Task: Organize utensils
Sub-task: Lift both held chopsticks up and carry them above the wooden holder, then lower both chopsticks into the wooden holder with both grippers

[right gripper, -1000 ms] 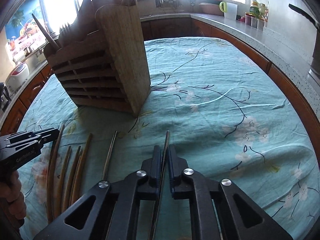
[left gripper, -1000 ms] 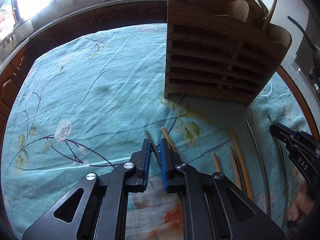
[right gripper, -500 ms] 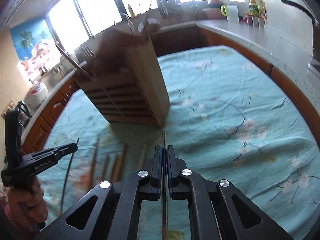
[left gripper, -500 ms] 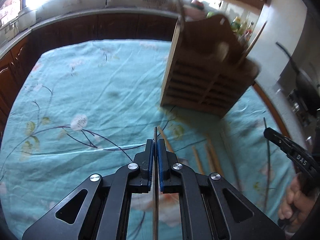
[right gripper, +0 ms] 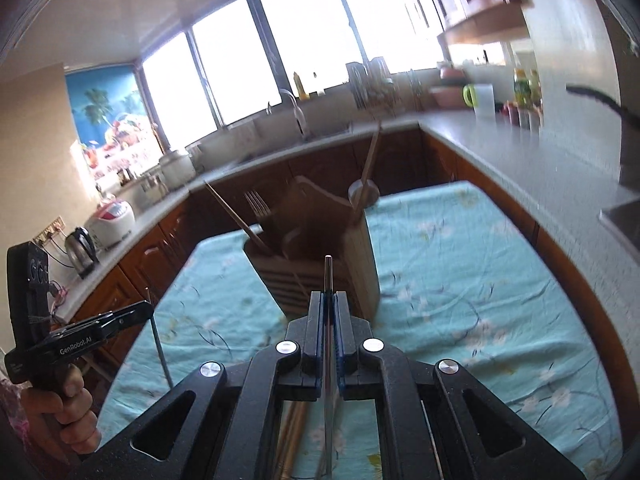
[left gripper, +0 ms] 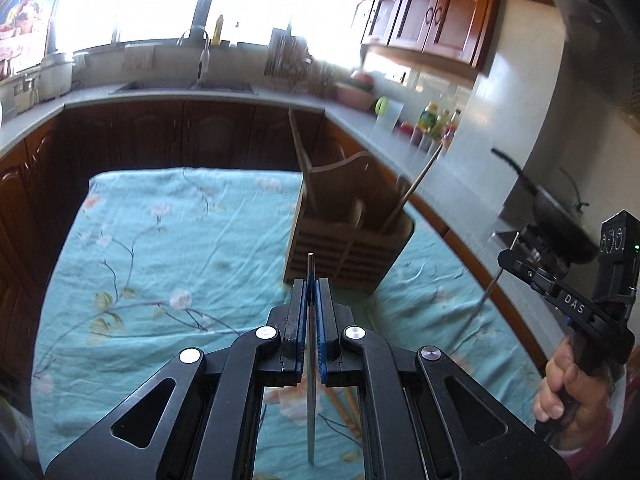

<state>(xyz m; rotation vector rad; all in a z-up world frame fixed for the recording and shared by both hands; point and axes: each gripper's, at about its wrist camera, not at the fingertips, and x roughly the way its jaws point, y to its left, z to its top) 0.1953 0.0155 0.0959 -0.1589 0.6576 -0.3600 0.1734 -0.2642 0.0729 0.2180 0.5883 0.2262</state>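
Note:
My left gripper [left gripper: 310,286] is shut on a thin metal chopstick [left gripper: 311,364] whose tip pokes out past the blue pads. It hangs above the teal flowered tablecloth [left gripper: 168,240], pointing at the wooden utensil holder [left gripper: 348,244]. My right gripper [right gripper: 328,298] is likewise shut on a second metal chopstick [right gripper: 328,270], raised in front of the same utensil holder [right gripper: 356,256]. The holder has a fork, a spoon and sticks in it. Each wrist view shows the other gripper off to the side with its chopstick slanting down: the right gripper [left gripper: 510,258], the left gripper [right gripper: 142,312].
Wooden chopsticks [left gripper: 344,408] lie on the cloth below the left gripper. A grey counter [left gripper: 400,136] with sink, bottles and a cup runs round the table. A wok [left gripper: 560,216] stands at the right; a kettle [right gripper: 82,246] and a rice cooker [right gripper: 112,218] stand at the left.
Both grippers shut on a metal chopstick lying on the cloth and lifted it well off the table, tilting up so the holder now sits lower and farther in view.

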